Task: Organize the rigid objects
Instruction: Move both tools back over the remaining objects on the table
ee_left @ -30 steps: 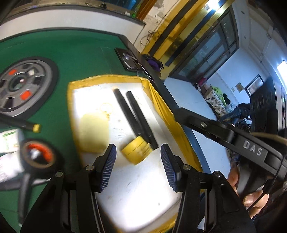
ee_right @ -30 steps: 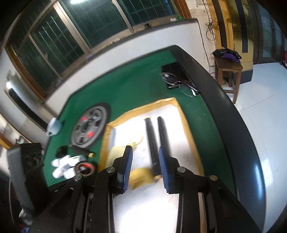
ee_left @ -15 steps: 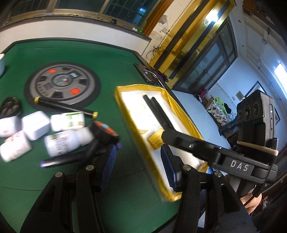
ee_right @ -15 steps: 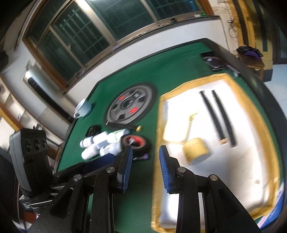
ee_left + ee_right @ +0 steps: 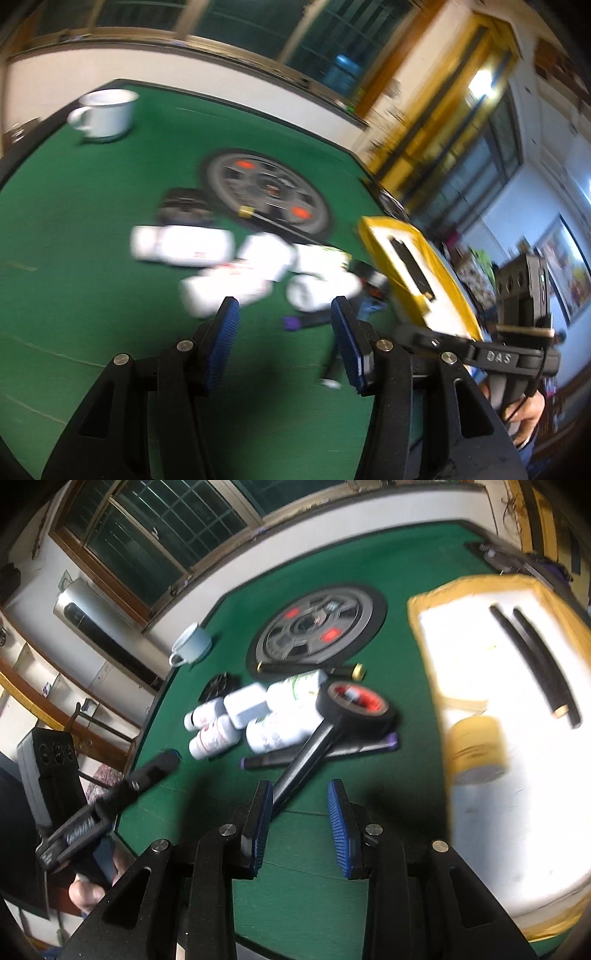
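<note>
Both grippers, left (image 5: 284, 343) and right (image 5: 301, 827), hover with jaws released and empty. White bottles (image 5: 258, 716) and black tape roll (image 5: 356, 707) lie left of the yellow-rimmed tray (image 5: 439, 686).

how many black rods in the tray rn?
2: black rods lie side by side at the far end of the yellow-rimmed tray, beyond the yellow tape roll.

A lived-in home room — green felt table (image 5: 369, 572), barred windows (image 5: 162, 542), wall shelves (image 5: 33, 672), mug (image 5: 192, 646).
</note>
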### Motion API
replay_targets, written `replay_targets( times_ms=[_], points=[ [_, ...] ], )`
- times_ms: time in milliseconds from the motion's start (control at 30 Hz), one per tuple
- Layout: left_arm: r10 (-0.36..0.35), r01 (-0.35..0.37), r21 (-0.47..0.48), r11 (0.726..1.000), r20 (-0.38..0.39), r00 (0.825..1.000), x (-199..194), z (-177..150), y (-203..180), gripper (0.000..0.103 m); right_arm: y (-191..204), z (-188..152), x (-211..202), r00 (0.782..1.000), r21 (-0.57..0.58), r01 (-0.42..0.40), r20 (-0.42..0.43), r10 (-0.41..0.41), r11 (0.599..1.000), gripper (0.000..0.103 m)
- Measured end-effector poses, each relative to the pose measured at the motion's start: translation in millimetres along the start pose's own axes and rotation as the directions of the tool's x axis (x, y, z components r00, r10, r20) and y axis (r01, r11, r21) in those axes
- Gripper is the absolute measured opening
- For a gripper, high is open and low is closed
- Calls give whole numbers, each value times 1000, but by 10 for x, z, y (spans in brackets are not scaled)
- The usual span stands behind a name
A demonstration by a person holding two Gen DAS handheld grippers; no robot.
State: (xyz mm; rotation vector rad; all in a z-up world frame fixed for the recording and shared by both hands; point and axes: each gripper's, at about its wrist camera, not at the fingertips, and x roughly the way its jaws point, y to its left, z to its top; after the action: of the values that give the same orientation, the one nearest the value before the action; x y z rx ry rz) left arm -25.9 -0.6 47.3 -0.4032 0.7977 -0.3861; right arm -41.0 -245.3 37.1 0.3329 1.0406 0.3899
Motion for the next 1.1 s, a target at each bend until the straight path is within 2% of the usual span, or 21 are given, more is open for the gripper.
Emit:
replay_targets(
  times_ms=[100, 233, 367, 533, 633, 733, 933, 1000, 1033, 1100],
  points=[
    [-7, 8, -61, 998, 15, 1000, 15, -10, 228, 50, 73, -1, 158, 1000, 2, 6, -20, -6, 1000, 27],
    [-22, 23, -61, 998, 17, 1000, 29, -21, 308, 50, 185, 38, 335, 998, -7, 55, -37, -55, 998, 27],
    [-35, 36, -30, 999, 16, 999, -24, -14, 350, 50, 238, 81, 497, 988, -18, 151, -38, -152, 988, 28],
    [-10, 10, 21, 1000, -8, 1000, -46, -11, 336, 50, 170, 101, 502, 988, -1, 155, -26, -155, 988, 28],
    [0, 2, 56, 998, -33, 999, -20, -9, 299, 50, 81, 93, 438, 990, 0, 141, -24, -141, 990, 22],
    [28, -21, 114, 993, -65, 998, 29, -8, 244, 50, 8, 17, 315, 984, -29, 177, -23, -178, 984, 17],
    [115, -78, 259, 963, -131, 985, 220, 45, 79, 50, -44, -271, 37, 965, -154, 255, -24, -261, 955, 16],
    [133, -84, 318, 944, -136, 982, 298, 73, 14, 50, -37, -335, 1, 963, -184, 259, -22, -267, 948, 16],
    [173, -111, 358, 927, -145, 974, 360, 95, -31, 50, -48, -348, 1, 965, -184, 252, -24, -260, 950, 16],
    [203, -133, 402, 906, -135, 970, 416, 130, -76, 50, -60, -356, 21, 966, -195, 251, -14, -259, 948, 16]
  ],
)
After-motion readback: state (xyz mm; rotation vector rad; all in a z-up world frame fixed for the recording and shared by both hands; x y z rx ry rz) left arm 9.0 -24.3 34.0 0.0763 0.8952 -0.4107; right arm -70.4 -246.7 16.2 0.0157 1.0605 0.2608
